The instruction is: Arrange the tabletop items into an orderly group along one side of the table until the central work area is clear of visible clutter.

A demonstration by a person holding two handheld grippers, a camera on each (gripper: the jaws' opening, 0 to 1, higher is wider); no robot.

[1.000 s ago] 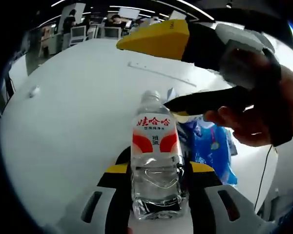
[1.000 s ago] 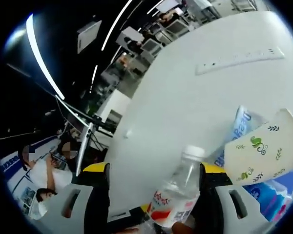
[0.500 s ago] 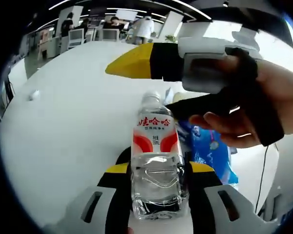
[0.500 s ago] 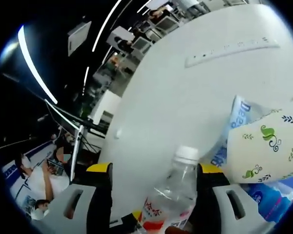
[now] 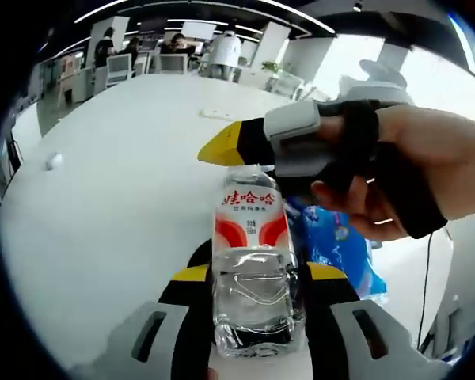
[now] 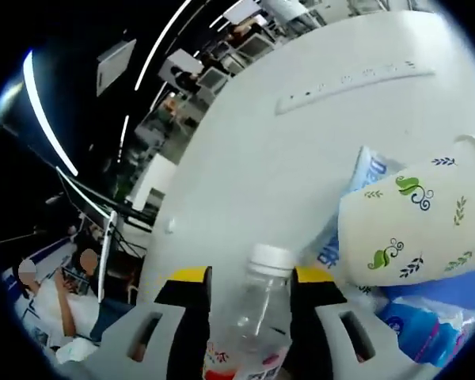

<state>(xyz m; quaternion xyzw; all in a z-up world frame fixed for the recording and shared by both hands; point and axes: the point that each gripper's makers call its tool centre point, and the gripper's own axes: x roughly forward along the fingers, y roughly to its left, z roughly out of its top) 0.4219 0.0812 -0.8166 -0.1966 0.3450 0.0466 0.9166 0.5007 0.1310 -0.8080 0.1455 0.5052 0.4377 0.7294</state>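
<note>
Clear bottle (image 5: 253,269) is sitting gripped in our left tongs (image 5: 253,277); our right tongs (image 6: 241,289) are closing around its cap, so next we're placing it beside the cup (image 6: 412,226).

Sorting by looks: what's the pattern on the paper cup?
Cream cup with green leafy swirls; right gripper view shows it best.

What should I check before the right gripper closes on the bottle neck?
1. Left gripper shut on the water bottle: ok, both jaws press the clear body.
2. Right gripper straddling the bottle cap: ok, a jaw on each side, not yet touching.
3. Bottle cap on: ok, white cap in place.
4. Paper cup clear of the right gripper: cannot tell, it lies tilted close beside one jaw.
5. Blue packet out of the way: not ok, it lies right beside the bottle.
6. White table free for set-down: ok, bare on that side.
</note>
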